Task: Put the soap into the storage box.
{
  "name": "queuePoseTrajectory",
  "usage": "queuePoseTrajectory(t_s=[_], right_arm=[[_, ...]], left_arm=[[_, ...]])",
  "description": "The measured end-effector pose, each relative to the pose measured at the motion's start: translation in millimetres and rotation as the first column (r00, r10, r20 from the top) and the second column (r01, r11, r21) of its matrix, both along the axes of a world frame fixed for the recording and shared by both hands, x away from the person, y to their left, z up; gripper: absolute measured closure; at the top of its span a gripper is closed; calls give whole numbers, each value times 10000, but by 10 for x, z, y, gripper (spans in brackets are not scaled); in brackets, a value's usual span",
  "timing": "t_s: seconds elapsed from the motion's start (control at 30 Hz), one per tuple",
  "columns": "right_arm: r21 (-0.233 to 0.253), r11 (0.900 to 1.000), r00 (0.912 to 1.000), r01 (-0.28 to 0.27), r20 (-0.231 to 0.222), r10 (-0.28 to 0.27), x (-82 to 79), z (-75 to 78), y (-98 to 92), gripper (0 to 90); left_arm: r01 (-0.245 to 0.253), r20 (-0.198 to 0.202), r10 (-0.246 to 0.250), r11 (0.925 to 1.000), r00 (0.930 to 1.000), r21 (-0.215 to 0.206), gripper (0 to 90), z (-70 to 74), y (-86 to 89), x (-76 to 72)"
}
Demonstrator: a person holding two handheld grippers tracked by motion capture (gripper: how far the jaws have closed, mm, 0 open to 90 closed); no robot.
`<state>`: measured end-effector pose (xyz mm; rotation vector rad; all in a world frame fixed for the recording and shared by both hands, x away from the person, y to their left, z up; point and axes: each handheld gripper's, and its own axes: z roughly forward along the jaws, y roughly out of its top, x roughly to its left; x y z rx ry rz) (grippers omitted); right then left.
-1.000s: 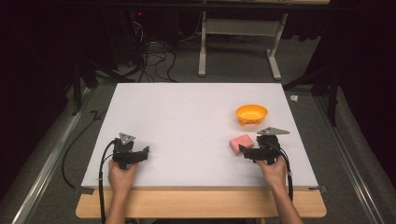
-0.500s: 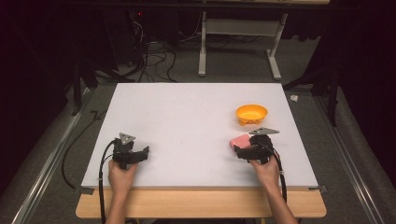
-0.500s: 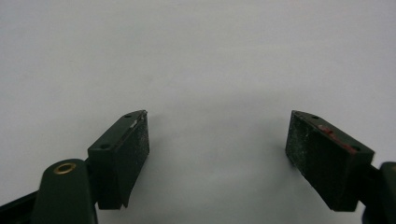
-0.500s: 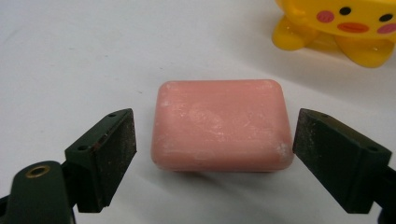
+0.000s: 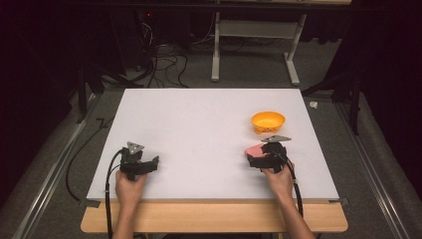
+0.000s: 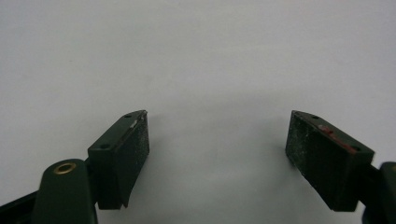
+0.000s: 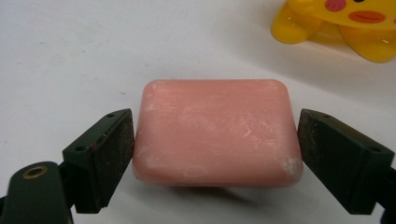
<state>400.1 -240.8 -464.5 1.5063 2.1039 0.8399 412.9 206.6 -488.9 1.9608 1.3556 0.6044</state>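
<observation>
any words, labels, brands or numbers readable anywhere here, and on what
None: no words, numbers or brand marks can be read.
The pink soap bar between the right gripper jaws has a plain, scuffed face with no stamp that shows.
The yellow bowl carries only a painted face, no lettering.
The white table and the left gripper pads bear no print.

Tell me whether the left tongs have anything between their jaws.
No: in the left gripper view the left tongs stand wide open over the bare white table, with nothing between the jaws.
</observation>
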Motion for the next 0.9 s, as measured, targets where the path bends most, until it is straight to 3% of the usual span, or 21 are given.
queuePoseTrajectory(t_s=[0.9], right_arm=[[-408,9992,9998,-53,-211,44,104,-139,63,132]], left_arm=[[-2,-4,2,10000,10000,-5,218,0,1,0]])
